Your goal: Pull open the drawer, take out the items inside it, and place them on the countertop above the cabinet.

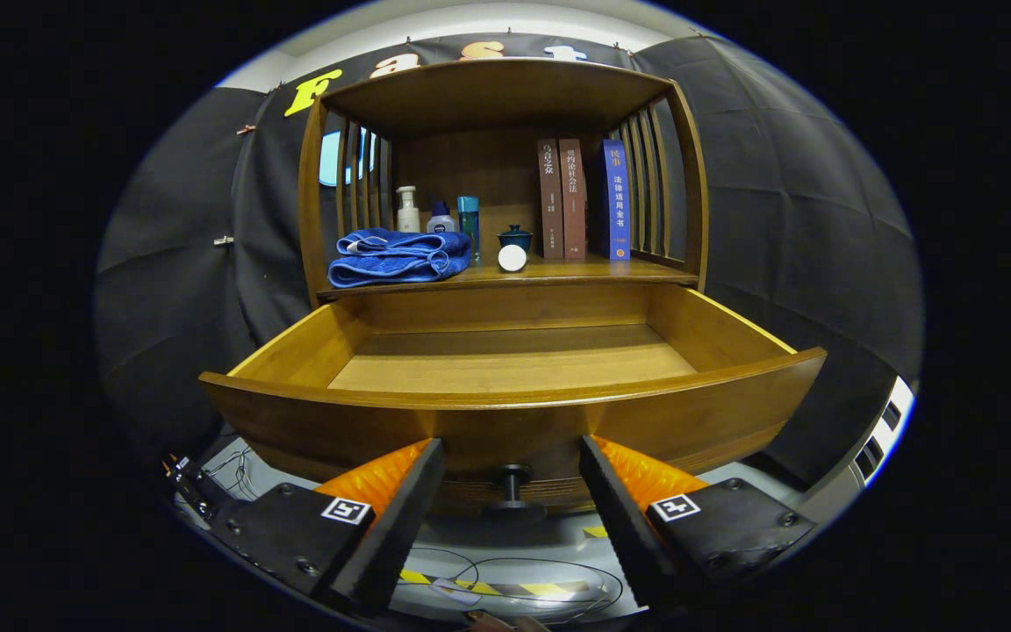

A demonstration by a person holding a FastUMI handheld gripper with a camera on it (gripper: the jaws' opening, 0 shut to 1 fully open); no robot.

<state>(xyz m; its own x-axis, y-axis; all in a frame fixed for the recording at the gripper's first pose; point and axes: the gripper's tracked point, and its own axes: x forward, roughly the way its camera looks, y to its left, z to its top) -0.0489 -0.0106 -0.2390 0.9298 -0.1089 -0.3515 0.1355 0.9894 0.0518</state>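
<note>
Gripper fingers stand spread wide with nothing held, one on each side of the drawer knob, which sits between them untouched. Drawer juts well out below the countertop; it is warm brown wood with a curved front, and its visible floor looks bare. I judge the best move is to rise over that front and check the near corner, hidden behind it, before reaching in.
</note>
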